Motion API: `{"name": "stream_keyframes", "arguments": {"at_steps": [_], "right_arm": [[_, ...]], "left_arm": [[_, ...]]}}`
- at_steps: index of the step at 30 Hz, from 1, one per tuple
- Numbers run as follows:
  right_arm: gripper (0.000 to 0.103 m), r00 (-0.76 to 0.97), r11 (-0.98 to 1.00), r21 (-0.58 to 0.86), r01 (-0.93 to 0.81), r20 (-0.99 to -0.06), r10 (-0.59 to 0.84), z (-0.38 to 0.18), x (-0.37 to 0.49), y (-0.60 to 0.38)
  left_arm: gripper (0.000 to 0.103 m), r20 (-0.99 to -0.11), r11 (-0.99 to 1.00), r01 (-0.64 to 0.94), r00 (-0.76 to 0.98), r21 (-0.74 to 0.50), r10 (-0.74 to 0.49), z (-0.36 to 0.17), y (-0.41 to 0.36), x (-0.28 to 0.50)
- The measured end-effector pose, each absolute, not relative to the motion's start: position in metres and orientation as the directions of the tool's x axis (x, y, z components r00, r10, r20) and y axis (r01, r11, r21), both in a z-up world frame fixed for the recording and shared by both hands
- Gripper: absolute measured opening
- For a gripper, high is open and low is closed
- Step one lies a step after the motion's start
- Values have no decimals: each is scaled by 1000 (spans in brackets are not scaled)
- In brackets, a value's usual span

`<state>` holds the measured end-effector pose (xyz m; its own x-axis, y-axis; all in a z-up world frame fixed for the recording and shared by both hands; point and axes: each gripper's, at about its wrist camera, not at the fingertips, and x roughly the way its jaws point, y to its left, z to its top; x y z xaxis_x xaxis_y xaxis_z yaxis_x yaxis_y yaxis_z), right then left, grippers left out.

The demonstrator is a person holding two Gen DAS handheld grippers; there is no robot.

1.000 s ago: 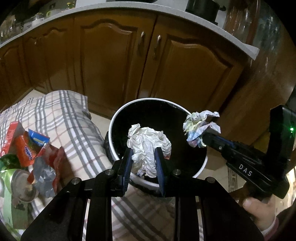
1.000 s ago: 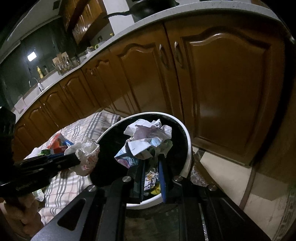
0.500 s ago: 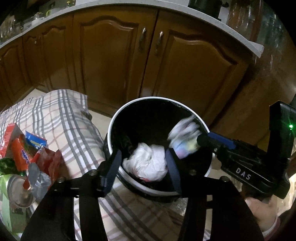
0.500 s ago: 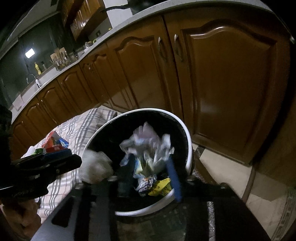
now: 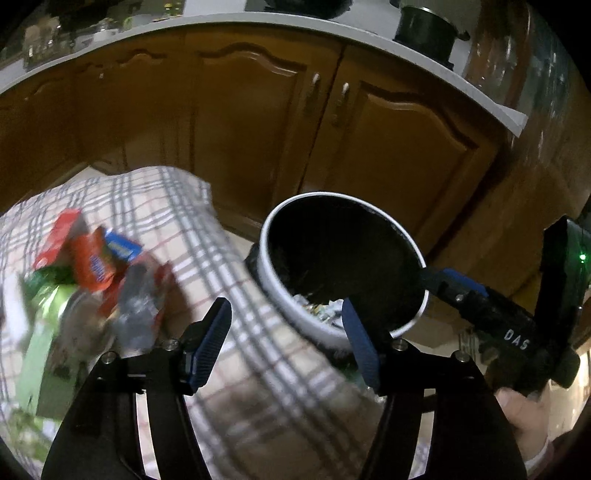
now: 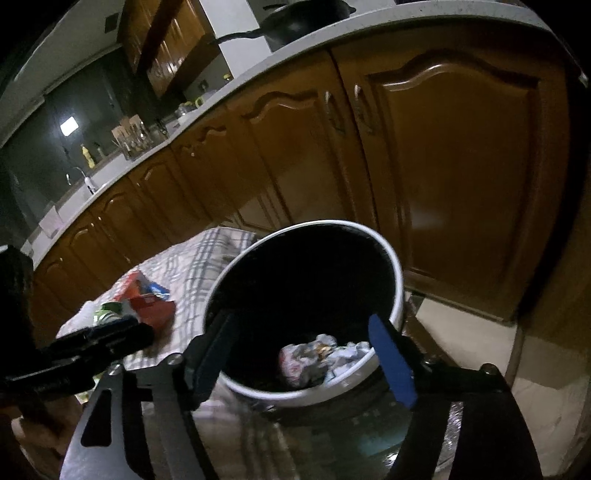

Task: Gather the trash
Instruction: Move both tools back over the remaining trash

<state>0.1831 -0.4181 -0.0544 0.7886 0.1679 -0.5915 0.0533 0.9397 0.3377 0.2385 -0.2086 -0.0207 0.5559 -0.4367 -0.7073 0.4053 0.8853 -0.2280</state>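
Both grippers empty, jaws spread wide. Left gripper (image 5: 286,339) hangs over the seam between the plaid cloth (image 5: 236,266) and the trash bin (image 5: 343,266): its left finger sits over the cloth, its right finger over the near rim of the bin. Right gripper (image 6: 303,354) is above the bin mouth (image 6: 306,314), fingers straddling the near part of the opening, nothing between the blue pads (image 6: 391,362). Bin is round, white rim, black inside, standing on the floor right in front of the brown cabinet doors (image 5: 388,147). Crumpled paper wads (image 6: 325,358) lie at the bottom of the bin, whitish with some printed colour; the left wrist view shows only a sliver of them (image 5: 321,308) past the near rim. Remaining trash is a pile of wrappers (image 5: 92,269) on the cloth to the left of the bin: red/orange packets, a blue one, something green, and what looks like a silvery crumpled piece, though motion blur makes that hard to confirm. The right wrist view shows the same pile (image 6: 146,299) beyond the left gripper body (image 6: 92,339), well apart from the bin. Right gripper body (image 5: 509,332), labelled DAS, enters the left wrist view from the right with its tip at the bin rim. Dark pot (image 5: 428,31) on the countertop above.
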Motion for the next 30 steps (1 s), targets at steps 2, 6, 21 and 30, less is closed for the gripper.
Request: {"name": "stream_keyframes", "arguments": {"at_steps": [2,6,21,30], "right_arm": [[81,790,935,351,45,-586,182,-54,179,-411],[81,787,928,371,30,-581,206,-55,173,-398],[81,759,925,374,-69,-582,291,-52,161,-338],[81,750,924,366,-114,-578,322,-51,155,-314]], "left_arm": [[64,-708,890,388,559,-239,-433,-21,-194,231],[64,-705,900,360,570,-246,-421,-20,-172,216],[65,-717,942,217,612,-254,-334,-28,-78,168],[71,-721,960,158,634,-232,-279,-35,-49,148]]}}
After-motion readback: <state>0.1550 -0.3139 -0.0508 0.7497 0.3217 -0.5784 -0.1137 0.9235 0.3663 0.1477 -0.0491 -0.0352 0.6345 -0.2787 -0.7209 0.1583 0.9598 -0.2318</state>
